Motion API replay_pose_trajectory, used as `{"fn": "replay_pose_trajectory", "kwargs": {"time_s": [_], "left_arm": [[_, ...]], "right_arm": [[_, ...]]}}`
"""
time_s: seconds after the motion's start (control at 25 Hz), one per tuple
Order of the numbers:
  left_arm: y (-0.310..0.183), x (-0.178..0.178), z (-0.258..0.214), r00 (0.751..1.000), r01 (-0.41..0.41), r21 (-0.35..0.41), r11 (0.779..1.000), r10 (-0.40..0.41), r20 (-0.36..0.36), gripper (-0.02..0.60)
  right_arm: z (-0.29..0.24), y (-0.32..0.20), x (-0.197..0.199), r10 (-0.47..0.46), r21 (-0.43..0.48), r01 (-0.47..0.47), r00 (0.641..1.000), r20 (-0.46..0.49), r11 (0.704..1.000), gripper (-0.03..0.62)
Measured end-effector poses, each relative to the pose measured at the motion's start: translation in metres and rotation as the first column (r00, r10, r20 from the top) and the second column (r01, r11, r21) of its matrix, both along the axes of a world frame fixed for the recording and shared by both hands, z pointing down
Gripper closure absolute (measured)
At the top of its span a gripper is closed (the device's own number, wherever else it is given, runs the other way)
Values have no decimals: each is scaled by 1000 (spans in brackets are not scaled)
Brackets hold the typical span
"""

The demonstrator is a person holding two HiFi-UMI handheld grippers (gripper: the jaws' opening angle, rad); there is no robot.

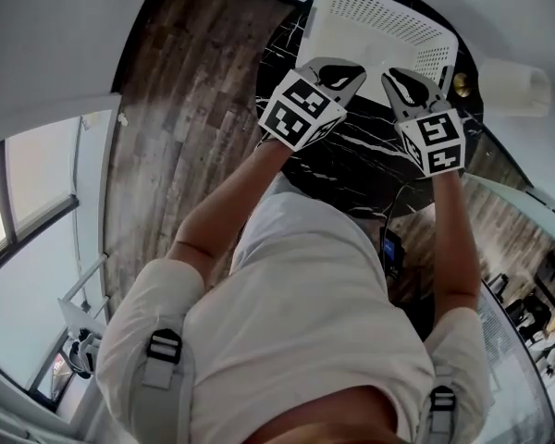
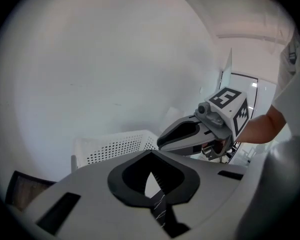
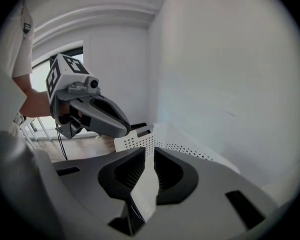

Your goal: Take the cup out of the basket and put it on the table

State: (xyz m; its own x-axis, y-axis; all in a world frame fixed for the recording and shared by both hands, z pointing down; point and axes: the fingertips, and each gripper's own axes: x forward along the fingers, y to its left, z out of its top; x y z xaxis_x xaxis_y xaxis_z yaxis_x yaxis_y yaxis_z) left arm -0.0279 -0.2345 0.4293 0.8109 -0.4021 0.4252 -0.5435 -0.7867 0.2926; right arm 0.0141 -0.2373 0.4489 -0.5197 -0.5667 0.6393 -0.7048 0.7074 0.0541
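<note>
basket (image 1: pixel 379 21) sits just beyond both outstretched, down-tilted arms; left gripper (image 1: pixel 338 74) pinched shut, empty; right gripper (image 1: pixel 409 86) slightly parted, empty.

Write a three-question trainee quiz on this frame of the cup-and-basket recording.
1. True or false: the white basket stands on the wooden floor.
2. Multiple choice: the right claw is A) shut on a cup; B) standing with its jaws apart and nothing between them; C) clamped on the basket rim.
3. Short answer: in which view can the cup be seen?
Key: 1. False; it stands on the black marble table. 2. B. 3. None; no view shows the cup.
</note>
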Motion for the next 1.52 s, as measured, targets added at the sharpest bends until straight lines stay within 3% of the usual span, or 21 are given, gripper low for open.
{"fn": "replay_pose_trajectory", "kwargs": {"time_s": [0.48,1.0,1.32,1.52], "left_arm": [[-19,5,62,982,-94,-137,986,115,151,576],[-38,14,88,970,-125,-208,970,163,179,575],[-44,14,96,969,-117,-234,965,162,186,575],[-45,12,98,974,-107,-246,963,151,168,575]], "right_arm": [[95,-43,2,-164,-191,122,962,-220,974,530],[165,-53,2,-329,-387,195,888,-320,901,511],[189,-52,1,-388,-436,219,854,-347,873,510],[194,-54,-2,-404,-430,232,837,-368,872,533]]}}
